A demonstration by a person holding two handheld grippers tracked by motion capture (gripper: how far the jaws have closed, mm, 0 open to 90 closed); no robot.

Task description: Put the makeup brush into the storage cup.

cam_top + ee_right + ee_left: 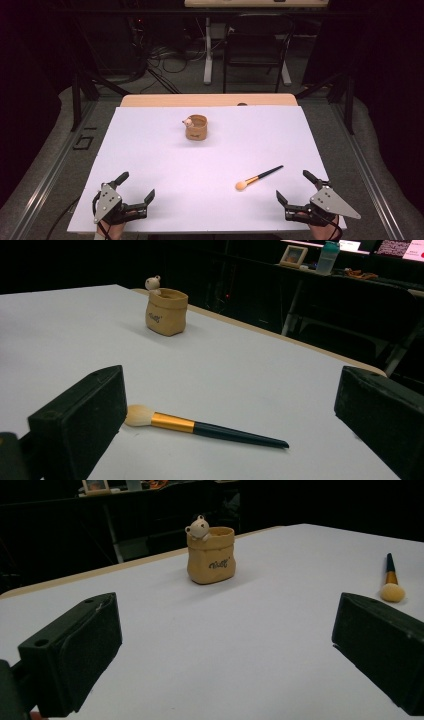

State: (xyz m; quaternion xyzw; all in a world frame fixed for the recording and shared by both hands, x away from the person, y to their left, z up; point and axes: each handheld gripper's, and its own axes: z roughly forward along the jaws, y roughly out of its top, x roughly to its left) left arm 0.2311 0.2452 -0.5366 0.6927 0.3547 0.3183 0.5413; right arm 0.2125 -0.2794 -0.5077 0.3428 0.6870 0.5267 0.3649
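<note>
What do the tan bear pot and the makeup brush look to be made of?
The bear pot: probably matte ceramic or resin, moulded like a wrinkled sack; it holds a stiff shape. The makeup brush: soft pale bristles, shiny gold ferrule that looks metallic, and a smooth dark handle, plastic or lacquered wood.

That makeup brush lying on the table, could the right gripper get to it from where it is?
Probably yes. The makeup brush lies flat on the white table just ahead of the right gripper, whose fingers stand wide open. Nothing lies between them, and the bear pot stands far off.
</note>
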